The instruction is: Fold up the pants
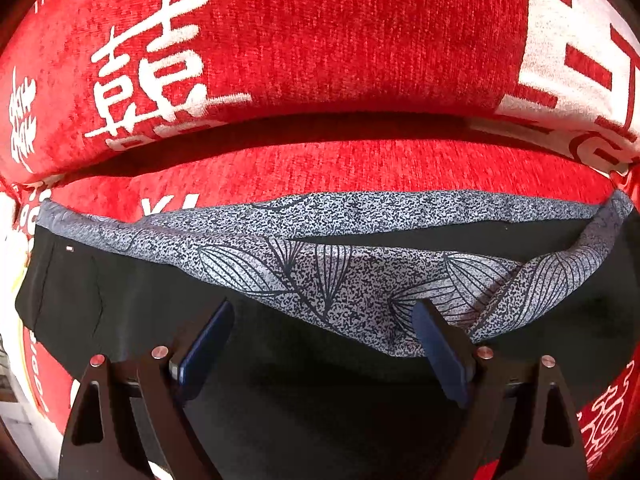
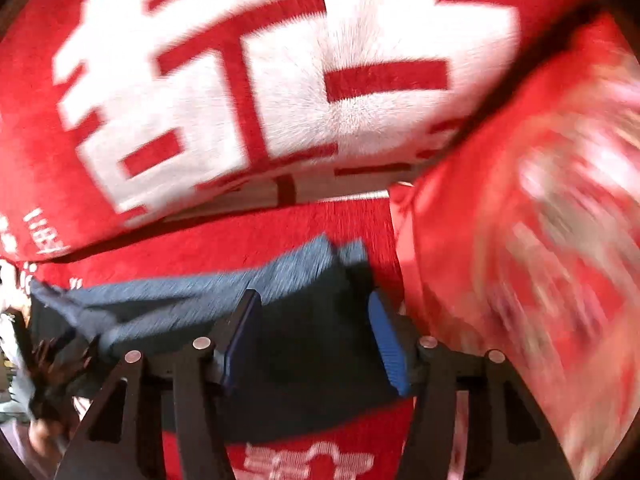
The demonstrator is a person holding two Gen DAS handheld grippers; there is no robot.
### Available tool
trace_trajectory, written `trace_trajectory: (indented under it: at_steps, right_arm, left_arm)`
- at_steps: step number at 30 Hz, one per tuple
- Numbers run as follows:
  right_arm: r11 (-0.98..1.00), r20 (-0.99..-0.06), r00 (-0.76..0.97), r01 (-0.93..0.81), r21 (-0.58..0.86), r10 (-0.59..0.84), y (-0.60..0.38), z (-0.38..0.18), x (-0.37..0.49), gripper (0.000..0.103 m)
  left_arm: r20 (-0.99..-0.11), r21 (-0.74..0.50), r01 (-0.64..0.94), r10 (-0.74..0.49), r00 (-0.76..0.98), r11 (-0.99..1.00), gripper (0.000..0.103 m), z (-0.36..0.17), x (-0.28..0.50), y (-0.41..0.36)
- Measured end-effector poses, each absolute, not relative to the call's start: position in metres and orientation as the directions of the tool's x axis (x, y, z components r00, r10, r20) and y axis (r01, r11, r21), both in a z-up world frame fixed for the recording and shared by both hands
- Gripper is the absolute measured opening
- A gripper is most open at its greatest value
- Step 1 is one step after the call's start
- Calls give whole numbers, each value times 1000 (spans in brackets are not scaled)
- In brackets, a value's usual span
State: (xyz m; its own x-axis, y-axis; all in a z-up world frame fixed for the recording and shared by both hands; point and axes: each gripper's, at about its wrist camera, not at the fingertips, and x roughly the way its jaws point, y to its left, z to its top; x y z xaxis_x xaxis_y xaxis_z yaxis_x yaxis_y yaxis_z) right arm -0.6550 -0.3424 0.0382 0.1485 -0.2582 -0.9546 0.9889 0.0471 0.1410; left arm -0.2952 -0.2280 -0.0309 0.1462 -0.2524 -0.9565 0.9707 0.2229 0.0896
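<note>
The pants [image 1: 132,304] are black with a grey speckled, leaf-printed waistband [image 1: 320,276], lying on a red sofa seat [image 1: 360,168]. My left gripper [image 1: 322,320] is open, its blue-padded fingers [image 1: 204,352] spread just above the black cloth near the waistband. In the right wrist view, which is blurred by motion, the pants [image 2: 312,352] lie beneath my right gripper [image 2: 314,316], which is open with its blue pads [image 2: 386,344] over the black cloth by the waistband's end [image 2: 208,284].
A red sofa backrest with white characters [image 1: 280,40] rises behind the pants. A red patterned cushion [image 2: 520,240] stands close on the right of the right gripper. The seat's red front edge [image 2: 312,460] lies below.
</note>
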Motion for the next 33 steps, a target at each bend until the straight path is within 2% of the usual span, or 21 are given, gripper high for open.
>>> trace_trajectory:
  at_steps: [3,4,5,6,8,12,14,16,18,19,21,22,25,27,30,32,33]
  right_arm:
    - [71,-968,154,987,142,-200,-370,16,-653,60]
    - [93,-977,164,984,152,-140,-379,2,-650,58]
    - [97,-980,175,981,166,-92,-381,-8,-650,31]
    - [96,-982,179,980,173,-60,-385,-14,-650,8]
    - [87,-982,158,985,150,-99,-384,-7,-653,8]
    - [86,-966,2,996,-21,-260,-376,33,-659,8]
    - [103,-973,-38,993,-63,-227,-379,27,-658,9]
    - [112,-989,-67,990,-82,-133,-383,9,-656,10]
    - [95,-984,-53,993,-69,-169,-378,21,-653,14]
    - [84,-981,-38,995,-55,-191,-378,28,-654,19]
    - [63,-970,37,998,23,-240,-364,51,-652,59]
    - [61,-965,68,997,54,-255,-358,58,-651,62]
    - [61,-948,168,986,157,-269,-313,75,-648,62]
    - [60,-957,142,990,131,-253,-293,74,-644,62]
    - [77,-965,101,993,84,-242,-283,55,-641,58]
    - [87,-974,86,994,69,-211,-286,37,-646,58]
    - [92,-981,64,995,47,-183,-289,26,-647,57]
  left_arm:
    - [-956,84,969,-257,145,232,92,-34,-296,-225]
    - [-956,84,968,-255,145,236,92,-35,-296,-225]
    - [-957,86,967,-251,147,238,92,-35,-296,-225]
    - [-957,90,966,-248,151,242,92,-33,-296,-225]
    - [-946,103,961,-272,174,256,92,-23,-293,-225]
    - [-926,147,950,-298,230,275,92,-7,-284,-229]
    - [-936,182,945,-245,251,273,92,-17,-276,-234]
    - [-938,215,936,-207,277,277,92,-23,-268,-236]
    - [-929,221,930,-226,292,295,92,-20,-260,-236]
    - [-929,221,928,-226,294,300,92,-21,-256,-237]
    - [-937,221,930,-202,287,294,92,-29,-253,-240]
    - [-939,230,930,-184,290,287,92,-37,-252,-242]
    - [-943,224,923,-170,287,315,92,-42,-248,-247]
    - [-941,199,926,-203,272,322,92,-33,-248,-251]
    - [-928,241,923,-206,310,301,92,-39,-248,-263]
    - [-939,234,922,-174,297,307,102,-55,-239,-268]
    - [-935,233,917,-184,302,324,103,-55,-234,-265]
